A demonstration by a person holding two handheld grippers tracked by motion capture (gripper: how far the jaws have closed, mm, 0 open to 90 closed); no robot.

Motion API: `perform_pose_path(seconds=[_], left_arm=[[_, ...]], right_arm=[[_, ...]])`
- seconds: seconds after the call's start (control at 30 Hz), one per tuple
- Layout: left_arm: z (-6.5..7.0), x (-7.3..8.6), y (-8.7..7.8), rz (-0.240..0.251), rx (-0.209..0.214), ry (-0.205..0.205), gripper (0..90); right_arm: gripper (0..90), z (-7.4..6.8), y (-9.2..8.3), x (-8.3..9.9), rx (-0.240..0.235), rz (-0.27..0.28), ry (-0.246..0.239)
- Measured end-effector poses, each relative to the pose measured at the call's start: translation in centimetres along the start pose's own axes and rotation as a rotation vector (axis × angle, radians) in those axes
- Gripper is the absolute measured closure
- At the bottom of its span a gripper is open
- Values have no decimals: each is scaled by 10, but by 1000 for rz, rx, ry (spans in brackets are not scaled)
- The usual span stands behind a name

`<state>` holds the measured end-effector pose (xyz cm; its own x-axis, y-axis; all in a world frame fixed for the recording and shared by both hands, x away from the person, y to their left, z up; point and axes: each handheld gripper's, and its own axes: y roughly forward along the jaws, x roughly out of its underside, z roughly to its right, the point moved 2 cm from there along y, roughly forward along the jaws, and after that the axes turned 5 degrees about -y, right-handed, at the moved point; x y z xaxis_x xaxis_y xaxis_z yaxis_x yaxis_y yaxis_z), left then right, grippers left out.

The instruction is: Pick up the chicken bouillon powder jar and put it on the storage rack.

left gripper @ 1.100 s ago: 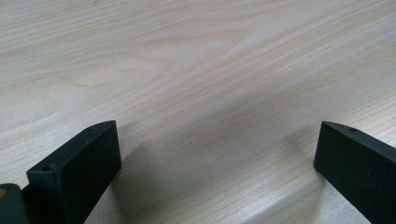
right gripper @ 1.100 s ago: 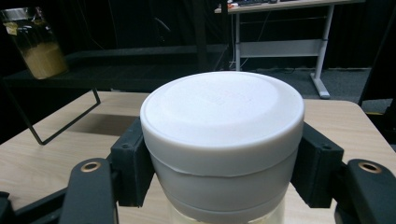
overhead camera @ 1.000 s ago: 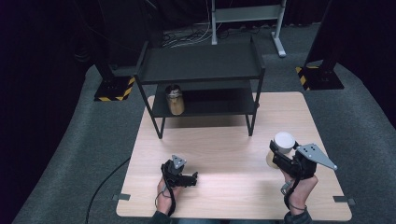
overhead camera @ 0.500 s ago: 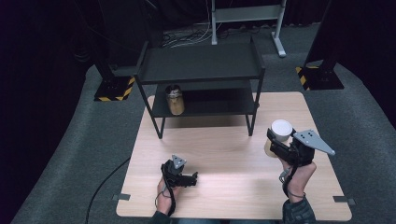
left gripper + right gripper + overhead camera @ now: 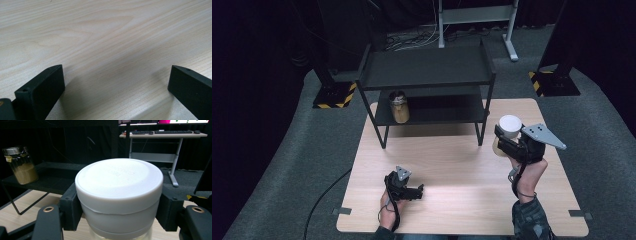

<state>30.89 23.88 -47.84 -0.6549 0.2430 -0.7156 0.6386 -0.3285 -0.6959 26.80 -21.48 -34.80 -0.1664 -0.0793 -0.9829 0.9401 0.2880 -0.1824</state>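
Note:
A jar with a white lid [image 5: 509,126] [image 5: 119,192] hangs above the right side of the wooden table [image 5: 452,165], held upright in my right gripper [image 5: 507,142]. In the right gripper view both black jaws press on the jar just under its lid. My left gripper [image 5: 416,191] rests low on the table near the front left, open, with bare wood between its jaws [image 5: 112,75]. A second jar [image 5: 399,106] [image 5: 21,165] with a metal lid and brown contents stands on the lower shelf of the black rack [image 5: 427,67], at its left end.
The black two-shelf rack stands across the back of the table. Its right front leg [image 5: 482,127] is close to the held jar. Grey carpet surrounds the table, with black stands and a desk frame [image 5: 474,15] behind.
My right gripper has lifted the white-lidded jar off the table and carried it up and back toward the rack. The left gripper has stayed still.

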Motion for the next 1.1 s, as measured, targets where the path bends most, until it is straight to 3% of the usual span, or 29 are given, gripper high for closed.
perform_pose_path(seconds=[1.1], left_arm=[[0,0,0,1,3,3,2]], right_arm=[[323,-22,60,-26,-69,-14,-16]])
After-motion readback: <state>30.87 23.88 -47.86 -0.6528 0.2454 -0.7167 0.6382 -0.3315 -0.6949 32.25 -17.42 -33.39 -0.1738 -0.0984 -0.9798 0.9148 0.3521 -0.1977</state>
